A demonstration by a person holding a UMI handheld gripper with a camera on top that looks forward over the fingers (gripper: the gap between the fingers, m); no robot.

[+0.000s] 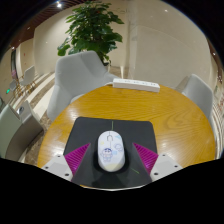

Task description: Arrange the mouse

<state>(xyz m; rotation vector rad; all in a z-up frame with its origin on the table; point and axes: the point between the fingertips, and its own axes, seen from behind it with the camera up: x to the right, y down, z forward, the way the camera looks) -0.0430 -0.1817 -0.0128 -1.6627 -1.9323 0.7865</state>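
Note:
A white mouse with a small printed pattern lies on a black mouse pad on a round wooden table. My gripper is open, its magenta pads standing to either side of the mouse with a gap at each side. The mouse rests on the pad between the fingers, its near end toward the table's front edge.
A white flat box lies at the far side of the table. Grey chairs stand around the table, one at the far left and one at the right. A large potted plant stands behind.

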